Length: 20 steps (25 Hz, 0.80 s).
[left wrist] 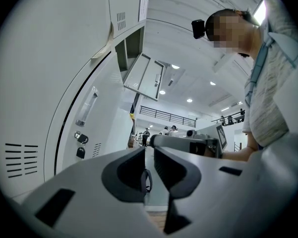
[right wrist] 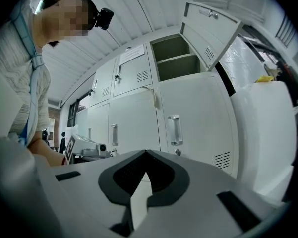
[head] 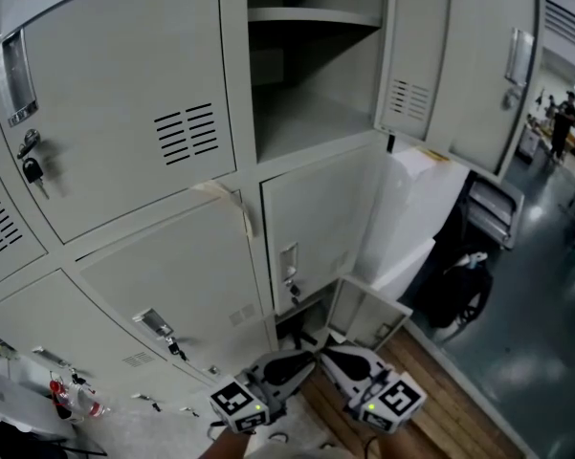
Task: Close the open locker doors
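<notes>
Upper locker door (head: 416, 55): swung open at 1 o'clock.
Lower locker door (head: 368, 316): left ajar at 6 o'clock.
Left gripper (left wrist: 149, 151): jaws held slightly apart, empty.
Right gripper (right wrist: 146, 152): jaws pressed together, empty.

Locker doors (head: 124, 113): smooth painted sheet metal, satin grey. Door handle (head: 14, 75): bright polished metal. Floor strip (head: 440, 390): matt wood planks. Farther floor (head: 545, 295): glossy.

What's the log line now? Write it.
left tool: open, empty | right tool: shut, empty | upper door: open | bottom door: open
</notes>
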Tool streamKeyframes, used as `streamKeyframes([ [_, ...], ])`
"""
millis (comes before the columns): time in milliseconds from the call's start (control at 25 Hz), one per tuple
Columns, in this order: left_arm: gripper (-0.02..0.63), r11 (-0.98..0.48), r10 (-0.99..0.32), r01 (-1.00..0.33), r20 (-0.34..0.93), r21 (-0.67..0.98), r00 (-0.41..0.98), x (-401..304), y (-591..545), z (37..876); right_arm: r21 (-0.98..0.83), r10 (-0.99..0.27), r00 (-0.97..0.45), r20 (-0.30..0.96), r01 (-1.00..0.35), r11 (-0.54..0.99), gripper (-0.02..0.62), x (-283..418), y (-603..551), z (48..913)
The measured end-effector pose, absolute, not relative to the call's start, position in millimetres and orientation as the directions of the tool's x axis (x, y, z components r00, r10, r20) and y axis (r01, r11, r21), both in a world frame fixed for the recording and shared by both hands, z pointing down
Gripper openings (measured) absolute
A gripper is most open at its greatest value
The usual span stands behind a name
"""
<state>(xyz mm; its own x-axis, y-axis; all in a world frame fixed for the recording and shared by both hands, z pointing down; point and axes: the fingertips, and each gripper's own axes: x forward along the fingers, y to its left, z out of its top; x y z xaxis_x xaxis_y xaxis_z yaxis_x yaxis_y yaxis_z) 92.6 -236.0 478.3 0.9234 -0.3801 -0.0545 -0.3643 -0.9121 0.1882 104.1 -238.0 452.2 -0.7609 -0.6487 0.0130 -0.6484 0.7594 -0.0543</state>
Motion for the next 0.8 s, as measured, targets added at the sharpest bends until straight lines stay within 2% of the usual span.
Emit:
streamKeyframes([
  [800,0.046,-0.928,-0.336,-0.321,-0.053,0.192,0.94,106.2,-225.7,480.0,-0.056,-0.658,-0.751,0.055,-0.661,0.749,0.003,113.5,-222.4,458.6],
])
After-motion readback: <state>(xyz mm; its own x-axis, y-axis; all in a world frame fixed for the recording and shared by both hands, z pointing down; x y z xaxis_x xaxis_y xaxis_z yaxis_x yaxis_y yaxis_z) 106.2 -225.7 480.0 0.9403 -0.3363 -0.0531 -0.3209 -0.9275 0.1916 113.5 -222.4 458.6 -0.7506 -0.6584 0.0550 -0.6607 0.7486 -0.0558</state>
